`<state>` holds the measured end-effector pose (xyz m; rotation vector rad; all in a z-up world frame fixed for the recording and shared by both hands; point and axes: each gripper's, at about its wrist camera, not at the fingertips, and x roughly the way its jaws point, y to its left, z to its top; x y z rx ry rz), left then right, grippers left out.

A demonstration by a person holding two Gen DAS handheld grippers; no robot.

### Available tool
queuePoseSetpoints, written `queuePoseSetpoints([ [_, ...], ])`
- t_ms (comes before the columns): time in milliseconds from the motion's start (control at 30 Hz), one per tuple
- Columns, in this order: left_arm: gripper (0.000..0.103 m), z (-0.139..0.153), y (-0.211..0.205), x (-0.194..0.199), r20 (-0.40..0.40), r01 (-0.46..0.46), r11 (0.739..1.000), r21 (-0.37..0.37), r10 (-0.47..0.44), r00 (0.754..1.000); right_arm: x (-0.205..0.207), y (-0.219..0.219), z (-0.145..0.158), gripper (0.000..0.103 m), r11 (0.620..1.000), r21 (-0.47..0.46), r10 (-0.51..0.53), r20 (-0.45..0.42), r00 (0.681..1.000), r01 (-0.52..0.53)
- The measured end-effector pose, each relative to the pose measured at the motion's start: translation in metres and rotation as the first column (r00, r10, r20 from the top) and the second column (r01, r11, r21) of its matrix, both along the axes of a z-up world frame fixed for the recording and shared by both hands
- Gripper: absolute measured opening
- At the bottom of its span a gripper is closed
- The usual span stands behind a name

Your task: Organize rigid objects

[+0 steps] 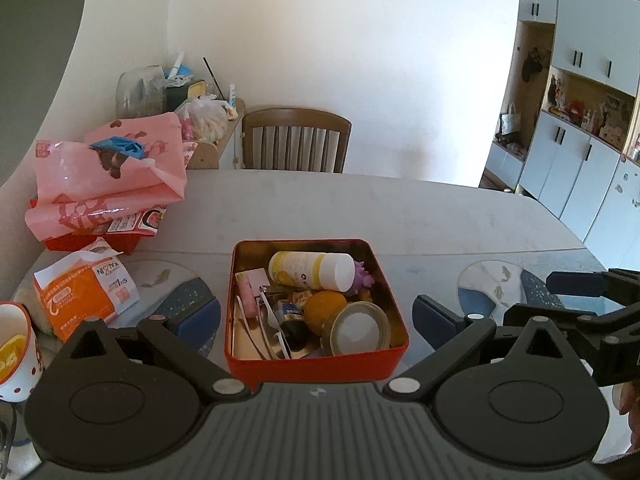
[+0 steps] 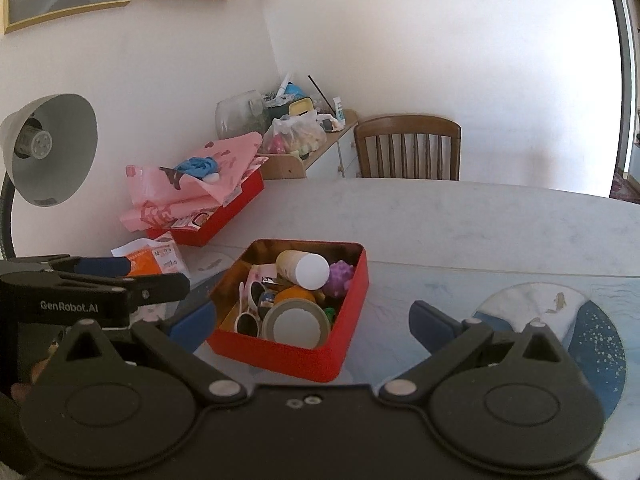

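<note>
Left tongs [image 1: 316, 320] spread wide, nothing between the pads, hovering just short of the red tin [image 1: 316, 360], which sits centred between the jaws. Right tongs [image 2: 312, 326] also spread and empty, with the tin's near right corner between the jaws; most of the tin lies left of them.

Tin sits on the worktop [image 1: 360, 208], full. Inside: white-and-yellow bottle [image 1: 308, 270] lying on its side at the far wall, purple spiky ball [image 1: 362, 276] at the bottle's cap end, orange ball [image 1: 324, 306] nearer the tin's middle, tape roll [image 1: 358, 330] at the near right corner, white sunglasses [image 2: 248, 308] along the left wall, pink item [image 1: 248, 292] at the far left. Small bits underneath are too jumbled to tell apart.

Read: nothing loose on the worktop near the tin, so either collection is finished or unloading hasn't begun. Can't tell which.

Next move, if pulling items: bottle is the easy first grab, on top and exposed. Approach from above, jaws across its body. The balls may roll if nudged.
</note>
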<state>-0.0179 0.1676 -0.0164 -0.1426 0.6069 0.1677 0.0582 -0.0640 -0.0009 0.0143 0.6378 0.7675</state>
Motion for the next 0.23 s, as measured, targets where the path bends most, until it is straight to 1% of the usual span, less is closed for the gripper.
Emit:
queuePoseSetpoints([
  [233, 0.103, 0.0005, -0.0040, 0.0005, 0.002, 0.001, 1.000, -0.002, -0.001, 1.000, -0.0002, -0.0047, -0.0005, 0.103, 1.000, -0.010, -0.007, 0.002, 1.000, 0.007],
])
